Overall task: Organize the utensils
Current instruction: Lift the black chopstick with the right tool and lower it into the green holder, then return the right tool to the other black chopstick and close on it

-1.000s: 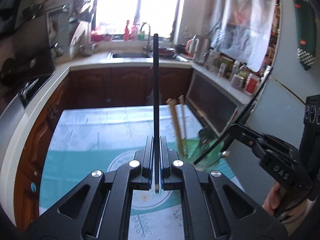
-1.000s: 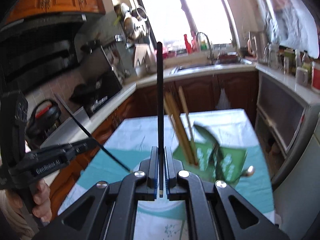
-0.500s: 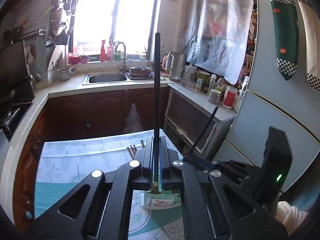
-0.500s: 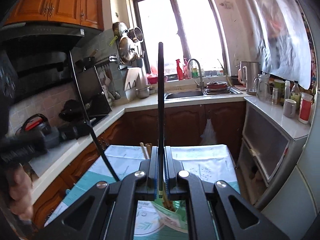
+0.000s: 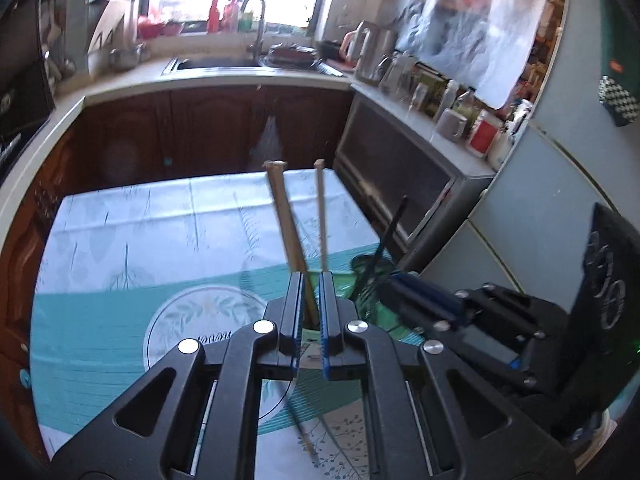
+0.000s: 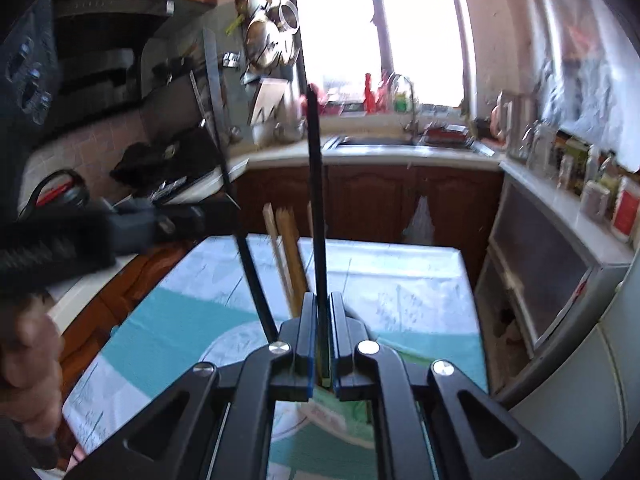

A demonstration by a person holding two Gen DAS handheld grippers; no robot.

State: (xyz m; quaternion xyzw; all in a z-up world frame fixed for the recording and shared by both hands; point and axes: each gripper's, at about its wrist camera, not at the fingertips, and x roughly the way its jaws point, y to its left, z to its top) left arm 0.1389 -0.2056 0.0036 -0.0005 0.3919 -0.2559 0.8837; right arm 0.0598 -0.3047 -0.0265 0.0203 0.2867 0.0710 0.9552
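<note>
My left gripper (image 5: 311, 280) is open and empty, its jaws a small gap apart, just above the green utensil holder (image 5: 366, 296) on the table. Wooden chopsticks (image 5: 286, 220) stand in the holder, rising past the jaws. My right gripper (image 6: 319, 300) is shut on a black chopstick (image 6: 316, 200) that points straight up. In the right wrist view a second black chopstick (image 6: 248, 256) leans in front of the left gripper's body (image 6: 120, 232). The right gripper (image 5: 424, 304) also shows in the left wrist view, with its black chopstick (image 5: 384, 240) over the holder.
The table carries a teal and white cloth (image 5: 120, 260). Behind it run brown cabinets (image 5: 200, 132), a sink (image 5: 224, 62) under the window and a stove (image 6: 168, 168) at left. A grey cabinet (image 5: 400, 184) with jars stands at the right.
My left gripper has opened and no longer holds its black chopstick. Both grippers tilted back down toward the table and holder. The right gripper still holds its chopstick.
</note>
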